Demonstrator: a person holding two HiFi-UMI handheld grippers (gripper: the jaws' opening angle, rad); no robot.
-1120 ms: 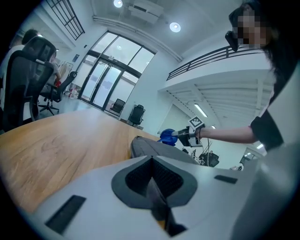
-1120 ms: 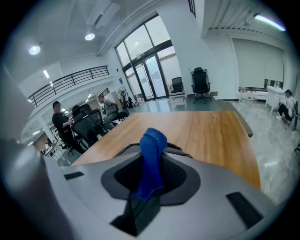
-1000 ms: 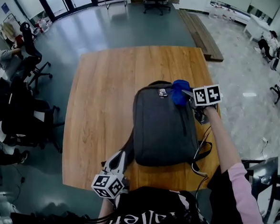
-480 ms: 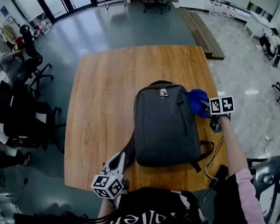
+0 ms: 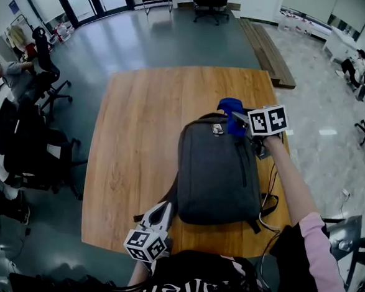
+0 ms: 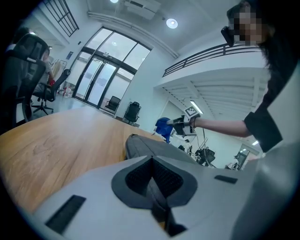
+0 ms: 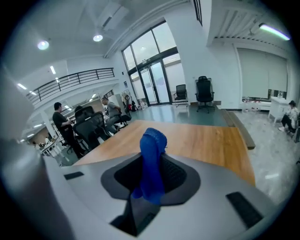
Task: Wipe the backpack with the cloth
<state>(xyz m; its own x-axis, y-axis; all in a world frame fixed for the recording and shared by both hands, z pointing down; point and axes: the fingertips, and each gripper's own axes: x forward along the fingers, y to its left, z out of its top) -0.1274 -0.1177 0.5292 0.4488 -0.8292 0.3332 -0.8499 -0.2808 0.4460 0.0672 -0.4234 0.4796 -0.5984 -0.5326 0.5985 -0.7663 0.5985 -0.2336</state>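
Note:
A dark grey backpack (image 5: 219,170) lies flat on the wooden table (image 5: 133,139). My right gripper (image 5: 239,119) hovers at the backpack's far end beside its top handle, shut on a blue cloth (image 5: 232,108). In the right gripper view the cloth (image 7: 152,159) sticks up between the closed jaws. My left gripper (image 5: 167,208) sits at the backpack's near left corner, shut on a dark strap (image 6: 161,211) of the backpack. From the left gripper view the backpack (image 6: 143,146) stretches away toward the blue cloth (image 6: 163,126).
Black office chairs (image 5: 43,82) and seated people stand left of the table. A long wooden bench (image 5: 267,51) lies on the floor beyond the table. Cables (image 5: 269,198) run along the table's right edge beside my right arm.
My right gripper swept the cloth off the backpack's right side, then came back to the far end by the handle. The left gripper stayed put.

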